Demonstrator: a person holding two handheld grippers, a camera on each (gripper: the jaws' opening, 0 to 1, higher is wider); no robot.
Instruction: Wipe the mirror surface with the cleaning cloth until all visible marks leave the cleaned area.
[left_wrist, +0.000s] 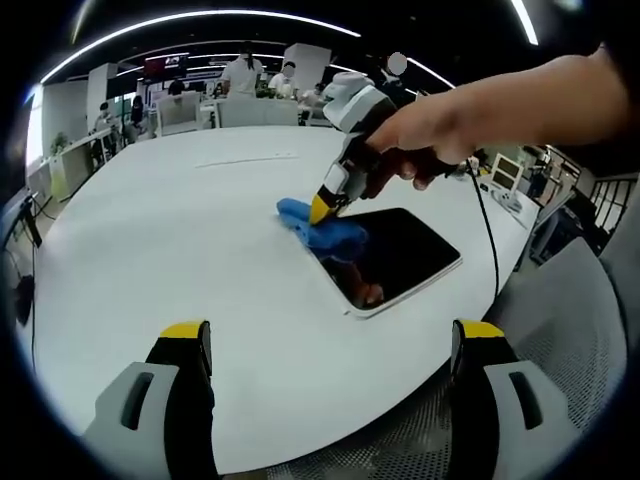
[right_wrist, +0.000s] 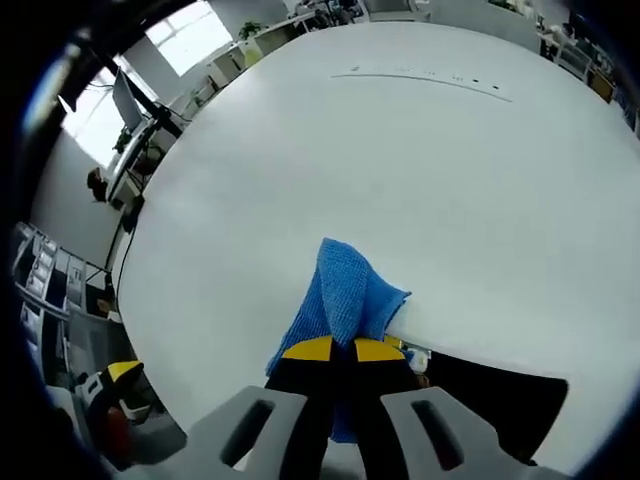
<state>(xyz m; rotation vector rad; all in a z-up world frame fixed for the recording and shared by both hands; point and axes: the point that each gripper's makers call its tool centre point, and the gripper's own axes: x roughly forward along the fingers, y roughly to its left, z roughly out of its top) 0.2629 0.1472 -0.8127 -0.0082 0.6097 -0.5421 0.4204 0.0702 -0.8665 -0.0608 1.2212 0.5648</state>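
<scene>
Your right hand (left_wrist: 430, 135) reaches in from the upper right of the left gripper view, wrapped around the handle of the right gripper (left_wrist: 322, 208), which points steeply down at the table (left_wrist: 180, 230). Its yellow-tipped jaws are pinched together on the blue cloth (left_wrist: 320, 228), pressing it onto the far corner of the mirror (left_wrist: 400, 255). The mirror lies flat on the white table, a dark rounded rectangle with a pale rim, and its near corner sits close to the table's edge; a reflection of your hand shows in its surface near that corner. In the right gripper view you look straight down those same jaws: the right gripper (right_wrist: 345, 350) has its two yellow tips closed with almost no gap, gripping the cloth (right_wrist: 345, 290), which bunches up ahead of the tips and spreads onto the bare table (right_wrist: 400, 160) just beyond the mirror's (right_wrist: 500, 405) edge. The cloth straddles that edge, part on the glass, part on the table. Your left gripper (left_wrist: 330, 335) is held low and well back from the work, near the table's near edge, and its jaws stand wide apart with nothing between them and touching nothing. It also shows small at the lower left of the right gripper view (right_wrist: 115, 385). A mesh chair (left_wrist: 580, 330) stands beside the table at the right.
</scene>
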